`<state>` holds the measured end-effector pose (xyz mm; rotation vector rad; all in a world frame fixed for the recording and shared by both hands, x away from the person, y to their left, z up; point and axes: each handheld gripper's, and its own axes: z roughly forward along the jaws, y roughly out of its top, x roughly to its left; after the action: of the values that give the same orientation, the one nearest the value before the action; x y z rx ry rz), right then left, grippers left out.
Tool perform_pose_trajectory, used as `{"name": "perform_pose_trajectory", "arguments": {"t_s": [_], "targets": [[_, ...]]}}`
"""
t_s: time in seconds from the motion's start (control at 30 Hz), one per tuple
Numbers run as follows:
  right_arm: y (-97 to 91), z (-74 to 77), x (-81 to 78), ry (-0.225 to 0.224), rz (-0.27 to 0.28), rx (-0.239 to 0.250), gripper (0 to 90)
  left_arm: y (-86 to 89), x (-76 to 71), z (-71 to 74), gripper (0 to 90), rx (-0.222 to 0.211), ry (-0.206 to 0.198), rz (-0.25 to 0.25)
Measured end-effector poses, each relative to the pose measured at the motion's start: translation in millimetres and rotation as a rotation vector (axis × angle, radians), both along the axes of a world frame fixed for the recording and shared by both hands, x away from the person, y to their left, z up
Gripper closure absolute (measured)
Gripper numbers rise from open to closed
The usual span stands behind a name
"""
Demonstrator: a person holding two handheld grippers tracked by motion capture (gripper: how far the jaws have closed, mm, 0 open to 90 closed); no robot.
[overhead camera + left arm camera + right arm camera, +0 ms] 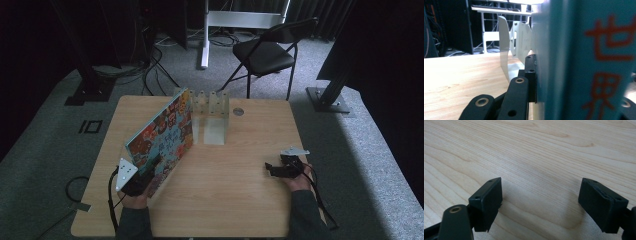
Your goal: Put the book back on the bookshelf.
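I'm clamping the book [162, 137] in my left gripper [134, 181]; gripped low, it's risking tipping. Right gripper [540, 205] is idling, jaws spread wide.

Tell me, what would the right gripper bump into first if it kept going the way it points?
Probably the wooden table. The right gripper, jaws open and empty, looks slightly down across bare wood.

The book [162, 135] I'm holding has a busy, many-coloured cover and a teal spine with red characters [584, 60]. It stands on edge, tilted, slanting across the table toward the white metal bookstand [210, 112], its far corner just beside it.
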<state>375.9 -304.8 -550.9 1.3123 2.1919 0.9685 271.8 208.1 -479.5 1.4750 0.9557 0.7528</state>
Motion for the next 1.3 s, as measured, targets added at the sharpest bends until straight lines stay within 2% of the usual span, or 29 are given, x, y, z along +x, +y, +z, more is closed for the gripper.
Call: {"name": "perform_pose_trajectory", "arguments": {"t_s": [0.13, 0.43, 0.73, 0.93, 1.3], "targets": [[0.0, 0.0, 0.0, 0.0, 0.0, 0.0, 19.1, -3.5, 1.7, 1.4, 81.2, 0.017, 0.002, 0.024], [0.0, 0.0, 0.2, -0.001, 0.001, 0.0, 19.1, -10.7, 7.4, 3.8, 81.2, 0.025, 0.006, 0.044], [0.0, 0.0, 0.2, 0.001, 0.001, 0.001, 19.1, -13.2, 13.5, 6.6, 81.2, 0.001, 0.018, 0.064], [0.1, 0.0, 0.3, 0.001, 0.001, 0.001, 19.1, -16.7, 18.3, 7.1, 81.2, 0.022, 0.021, 0.089], [0.1, 0.0, 0.2, 0.001, 0.001, 0.001, 19.1, -23.1, 26.4, 8.9, 81.1, 0.026, 0.025, 0.114]]}}
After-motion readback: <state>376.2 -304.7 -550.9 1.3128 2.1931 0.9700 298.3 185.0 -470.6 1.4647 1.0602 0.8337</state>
